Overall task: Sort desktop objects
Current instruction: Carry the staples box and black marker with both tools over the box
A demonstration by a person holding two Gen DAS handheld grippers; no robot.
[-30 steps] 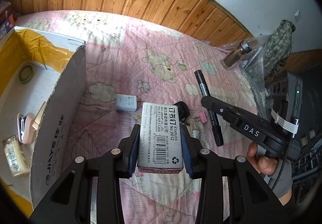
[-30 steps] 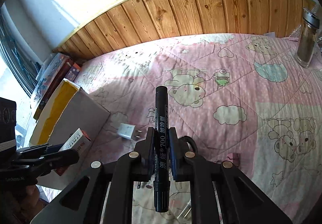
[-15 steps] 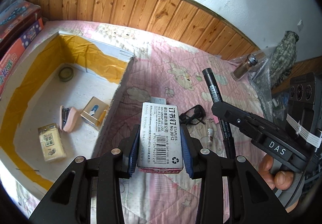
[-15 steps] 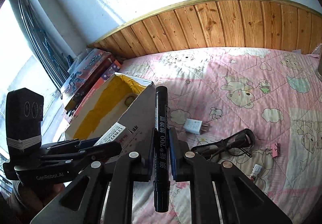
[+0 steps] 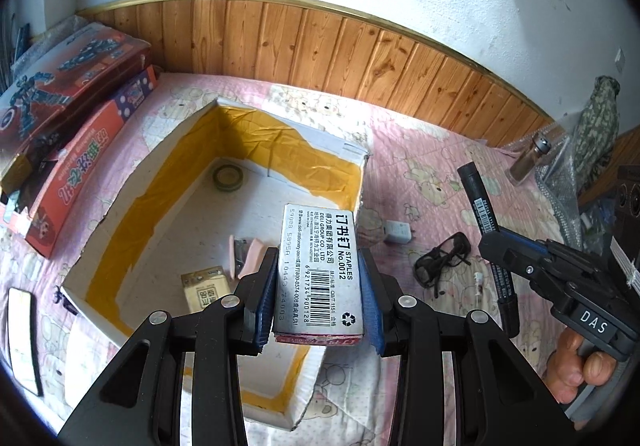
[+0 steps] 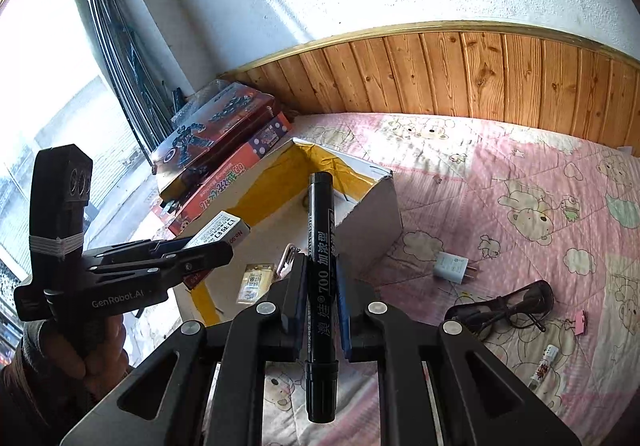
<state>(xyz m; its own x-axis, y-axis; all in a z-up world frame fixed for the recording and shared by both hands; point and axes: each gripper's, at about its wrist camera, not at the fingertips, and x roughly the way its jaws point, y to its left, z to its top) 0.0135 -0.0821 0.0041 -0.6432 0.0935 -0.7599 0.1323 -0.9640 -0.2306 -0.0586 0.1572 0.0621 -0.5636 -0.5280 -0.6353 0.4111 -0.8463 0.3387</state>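
My left gripper (image 5: 318,266) is shut on a grey staples box (image 5: 318,270) and holds it above the near right part of an open cardboard box (image 5: 332,149) with yellow tape inside. My right gripper (image 6: 322,270) is shut on a black marker (image 6: 320,274), held over the cardboard box's right wall (image 6: 372,213). The marker also shows in the left wrist view (image 5: 486,221), right of the box. The staples box shows in the right wrist view (image 6: 218,232). Inside the cardboard box lie a tape roll (image 5: 228,177), a pink stapler (image 5: 244,254) and a small yellow pack (image 5: 204,286).
On the pink quilt right of the box lie a white charger (image 5: 398,232), black glasses (image 5: 442,260), a small tube (image 6: 542,366) and a pink clip (image 6: 580,320). Toy boxes (image 5: 68,101) are stacked at left. A glass bottle (image 5: 530,157) stands at far right.
Both grippers have moved left and up toward the cardboard box. The staples box is now over the box's interior, and the marker is over its right wall.
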